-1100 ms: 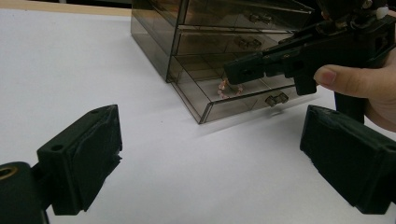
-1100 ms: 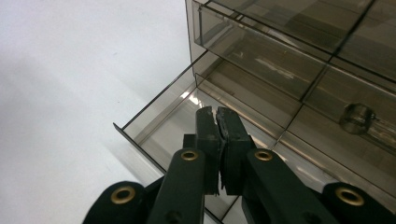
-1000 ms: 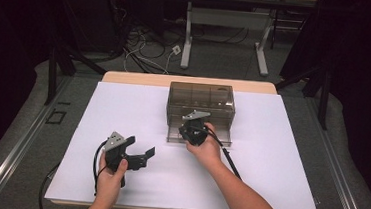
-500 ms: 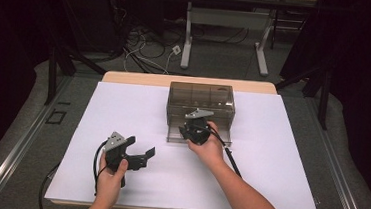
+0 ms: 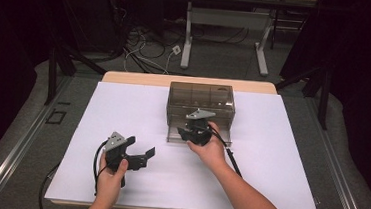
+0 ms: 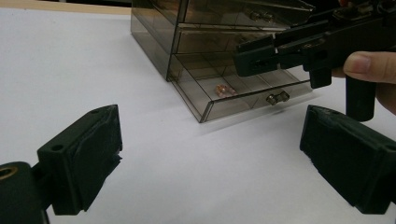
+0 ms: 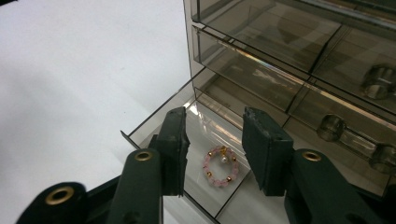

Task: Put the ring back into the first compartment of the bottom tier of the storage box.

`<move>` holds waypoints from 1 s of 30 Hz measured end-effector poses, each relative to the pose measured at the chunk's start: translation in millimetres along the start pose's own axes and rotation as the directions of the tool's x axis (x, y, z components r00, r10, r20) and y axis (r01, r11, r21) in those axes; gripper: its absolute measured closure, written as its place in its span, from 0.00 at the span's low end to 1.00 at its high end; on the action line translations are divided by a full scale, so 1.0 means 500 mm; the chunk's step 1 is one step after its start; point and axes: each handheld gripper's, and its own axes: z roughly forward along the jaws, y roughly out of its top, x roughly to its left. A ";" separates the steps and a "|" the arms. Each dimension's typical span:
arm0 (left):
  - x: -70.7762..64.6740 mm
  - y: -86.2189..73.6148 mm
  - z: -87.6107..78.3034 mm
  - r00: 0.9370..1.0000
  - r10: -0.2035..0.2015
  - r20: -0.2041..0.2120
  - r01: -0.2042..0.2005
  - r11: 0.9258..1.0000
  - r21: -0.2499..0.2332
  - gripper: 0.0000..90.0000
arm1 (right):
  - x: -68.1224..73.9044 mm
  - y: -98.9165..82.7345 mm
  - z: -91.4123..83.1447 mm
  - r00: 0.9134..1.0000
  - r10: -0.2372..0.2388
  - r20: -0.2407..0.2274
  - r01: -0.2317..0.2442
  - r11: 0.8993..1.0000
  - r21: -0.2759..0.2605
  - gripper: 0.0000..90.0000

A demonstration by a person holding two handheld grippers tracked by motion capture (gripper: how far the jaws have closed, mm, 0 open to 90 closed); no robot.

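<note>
High view: right gripper [image 5: 187, 133] over pulled-out bottom drawer [image 5: 198, 135] of smoky drawer box [image 5: 201, 98]; left gripper [image 5: 142, 156] at 7 o'clock of box, on white table [image 5: 279, 157].

Left gripper view: own jaws wide, empty.

Right gripper view: jaws just been opening, partly apart; pink bead bracelet [image 7: 219, 171] lying in drawer below the gap, unpinched.

Dark room, grey carpet floor [image 5: 33, 102], tangled cables [image 5: 142, 51], desk legs [image 5: 187, 39] behind
</note>
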 end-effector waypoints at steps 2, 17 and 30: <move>0.000 0.000 0.000 1.000 0.000 0.000 0.000 1.000 0.000 0.07 | 0.001 0.000 -0.004 1.000 0.002 -0.003 -0.002 1.000 -0.003 0.62; 0.001 -0.001 0.002 1.000 0.003 -0.004 -0.003 1.000 0.004 0.07 | 0.003 -0.003 -0.028 0.998 -0.058 -0.017 0.057 0.998 -0.035 0.45; 0.001 -0.002 0.002 1.000 0.004 -0.003 -0.004 1.000 0.005 0.07 | -0.010 -0.013 -0.059 1.000 -0.010 -0.028 0.007 0.996 -0.094 0.37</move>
